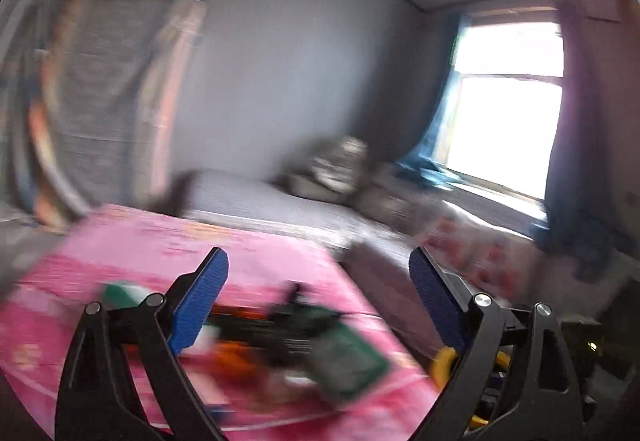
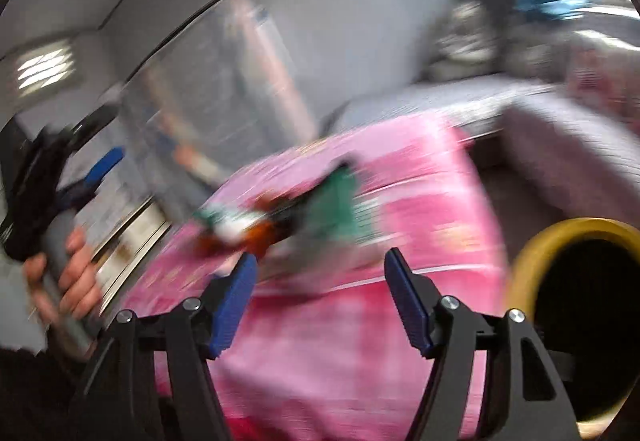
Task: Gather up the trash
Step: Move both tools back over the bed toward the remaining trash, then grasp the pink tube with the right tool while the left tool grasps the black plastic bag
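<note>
Both views are blurred by motion. A pink-covered table (image 1: 248,253) holds a heap of trash: a green packet (image 1: 348,361), a green and white wrapper (image 1: 120,291) and orange and black pieces (image 1: 256,325). My left gripper (image 1: 318,261) is open and empty above the table's near edge. In the right wrist view the same table (image 2: 420,209) carries the green packet (image 2: 340,201) and the orange pieces (image 2: 260,231). My right gripper (image 2: 320,263) is open and empty just short of the heap. A yellow-rimmed bin (image 2: 532,253) with a dark inside stands right of the table.
A grey bed (image 1: 288,205) with a bundle of bedding (image 1: 340,165) lies behind the table, below a bright window (image 1: 508,105). A plastic-wrapped panel (image 1: 112,97) leans on the wall at left. The person's hand (image 2: 68,273) holds the left gripper's handle in the right wrist view.
</note>
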A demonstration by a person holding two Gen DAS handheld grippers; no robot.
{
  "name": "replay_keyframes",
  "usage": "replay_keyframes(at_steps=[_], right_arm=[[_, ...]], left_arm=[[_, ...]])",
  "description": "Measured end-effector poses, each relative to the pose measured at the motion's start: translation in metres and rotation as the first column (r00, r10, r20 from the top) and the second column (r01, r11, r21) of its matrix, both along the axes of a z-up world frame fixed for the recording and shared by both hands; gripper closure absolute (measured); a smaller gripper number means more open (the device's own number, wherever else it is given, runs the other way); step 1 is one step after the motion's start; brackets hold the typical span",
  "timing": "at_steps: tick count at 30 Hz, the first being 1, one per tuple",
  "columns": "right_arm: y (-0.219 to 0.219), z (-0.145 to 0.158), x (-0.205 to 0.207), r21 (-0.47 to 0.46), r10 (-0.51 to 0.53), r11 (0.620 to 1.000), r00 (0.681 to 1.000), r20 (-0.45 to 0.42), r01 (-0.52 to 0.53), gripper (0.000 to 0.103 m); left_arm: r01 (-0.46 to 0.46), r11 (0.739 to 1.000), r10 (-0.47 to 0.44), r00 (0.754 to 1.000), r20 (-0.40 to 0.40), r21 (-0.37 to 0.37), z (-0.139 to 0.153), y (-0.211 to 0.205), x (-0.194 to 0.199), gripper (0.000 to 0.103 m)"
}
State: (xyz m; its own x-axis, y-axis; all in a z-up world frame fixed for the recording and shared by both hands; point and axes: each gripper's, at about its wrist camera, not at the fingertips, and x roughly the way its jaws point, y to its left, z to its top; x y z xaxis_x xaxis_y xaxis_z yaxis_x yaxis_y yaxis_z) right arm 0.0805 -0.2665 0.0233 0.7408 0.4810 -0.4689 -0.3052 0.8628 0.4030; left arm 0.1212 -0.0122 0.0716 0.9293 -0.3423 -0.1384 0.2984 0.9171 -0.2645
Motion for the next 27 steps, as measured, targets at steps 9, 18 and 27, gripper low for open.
replay_keyframes(at_steps=[9,18,27], right_arm=[[0.150,-0.009,0.077,-0.135,0.298,0.941,0.948,-0.110,-0.311,0.040],[0.210,-0.057,0.121,-0.297,0.248,0.899,0.933,-0.259,-0.321,0.040],[0.229,-0.082,0.133,-0.351,0.203,0.887,0.937,-0.286,-0.300,0.067]], left_arm=[[-0.361,0.932,0.363,0.925,-0.117,0.036,-0.029,0.136,-0.014,0.014],[-0.317,0.946,0.322,0.906,-0.274,0.062,-0.080,0.174,0.001,0.014],[-0.259,0.963,0.270,0.889,-0.369,0.080,-0.108,0.163,0.026,0.014]])
